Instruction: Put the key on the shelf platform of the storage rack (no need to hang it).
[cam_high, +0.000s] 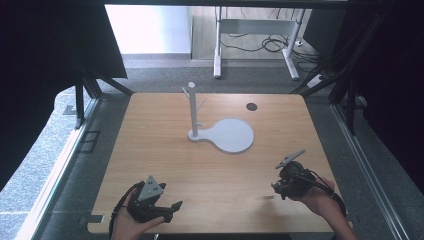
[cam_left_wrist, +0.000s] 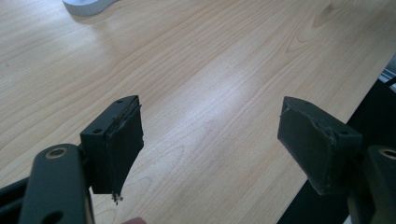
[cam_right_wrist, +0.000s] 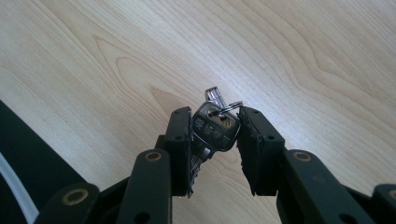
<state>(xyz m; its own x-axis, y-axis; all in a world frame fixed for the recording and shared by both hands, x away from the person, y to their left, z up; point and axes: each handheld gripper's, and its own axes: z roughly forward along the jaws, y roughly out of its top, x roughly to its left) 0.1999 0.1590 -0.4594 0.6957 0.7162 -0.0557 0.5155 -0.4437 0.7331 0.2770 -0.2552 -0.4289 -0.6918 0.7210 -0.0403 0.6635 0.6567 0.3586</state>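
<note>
**Key gripped and clear of the table; transfer to the hook stand pending**

The key (cam_right_wrist: 215, 130), with its split ring (cam_right_wrist: 226, 108) and a second key blade behind, sits between the pads of the right gripper (cam_right_wrist: 215, 135), clamped by its grey head. The blade points down and back toward the gripper body. In the high view the right gripper (cam_high: 287, 182) is near the right front of the wooden table (cam_high: 165, 150).

Judged step: carry phase, after pickup. The white hook stand (cam_high: 192, 107) on its white base plate (cam_high: 232, 135) stands well apart, toward the table centre. The next move calls for presenting the ring to a peg without loosening the clamp.

The left gripper (cam_left_wrist: 210, 140) is released, jaws wide, nothing between them, over bare wood at the front left.
</note>
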